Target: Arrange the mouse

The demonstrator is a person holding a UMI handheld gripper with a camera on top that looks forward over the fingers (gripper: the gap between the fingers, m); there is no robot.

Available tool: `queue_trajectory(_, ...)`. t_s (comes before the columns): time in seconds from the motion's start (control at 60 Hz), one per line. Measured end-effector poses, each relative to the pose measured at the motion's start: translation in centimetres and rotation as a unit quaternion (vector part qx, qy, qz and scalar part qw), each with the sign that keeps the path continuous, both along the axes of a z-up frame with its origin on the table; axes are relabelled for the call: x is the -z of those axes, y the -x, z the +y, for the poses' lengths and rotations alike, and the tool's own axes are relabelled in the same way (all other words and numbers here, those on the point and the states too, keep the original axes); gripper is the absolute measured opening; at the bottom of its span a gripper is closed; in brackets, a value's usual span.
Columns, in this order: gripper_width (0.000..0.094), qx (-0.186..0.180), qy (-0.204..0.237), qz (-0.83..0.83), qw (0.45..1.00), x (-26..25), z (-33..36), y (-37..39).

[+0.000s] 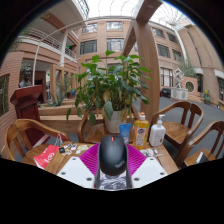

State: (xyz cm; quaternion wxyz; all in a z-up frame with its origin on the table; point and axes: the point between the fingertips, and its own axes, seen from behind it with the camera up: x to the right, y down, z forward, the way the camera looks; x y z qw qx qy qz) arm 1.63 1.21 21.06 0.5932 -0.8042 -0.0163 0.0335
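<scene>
Mouse held right between the gripper's pink pads, over the wooden counter

The gripper (113, 168) is closed onto the dark, rounded computer mouse (113, 155), both pads pressing its flanks; its long axis runs straight ahead along the fingers, nose toward the leafy green potted plant (112, 88). It sits dead centre, with the white bottles (148, 131) just beyond and the counter (75, 158) edge below.
</scene>
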Motion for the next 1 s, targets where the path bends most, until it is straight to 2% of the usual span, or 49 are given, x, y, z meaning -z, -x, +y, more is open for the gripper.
queue_trajectory(0.017,0.0354,-0.001,0.007,0.0,1.0,2.5,0.8,0.4)
queue_trajectory(0.067,0.0355,0.004,0.044,-0.006,0.999,4.3,2.6,0.3)
queue_trajectory(0.167,0.0356,0.008,0.105,-0.03,0.994,12.4,5.4,0.3)
queue_trajectory(0.267,0.0356,0.013,0.163,-0.033,0.986,17.5,5.6,0.6)
queue_trajectory(0.417,0.0387,0.021,0.198,-0.028,0.98,22.0,5.3,0.5)
queue_trajectory(0.5,0.044,0.015,0.197,-0.023,0.98,22.1,5.5,0.6)
queue_trajectory(0.567,0.0503,0.011,0.213,-0.008,0.977,22.3,4.9,1.0)
queue_trajectory(0.683,0.086,0.021,0.197,-0.017,0.98,20.1,3.6,0.4)
queue_trajectory(1.0,0.086,0.027,0.147,-0.031,0.988,10.2,-6.7,0.6)
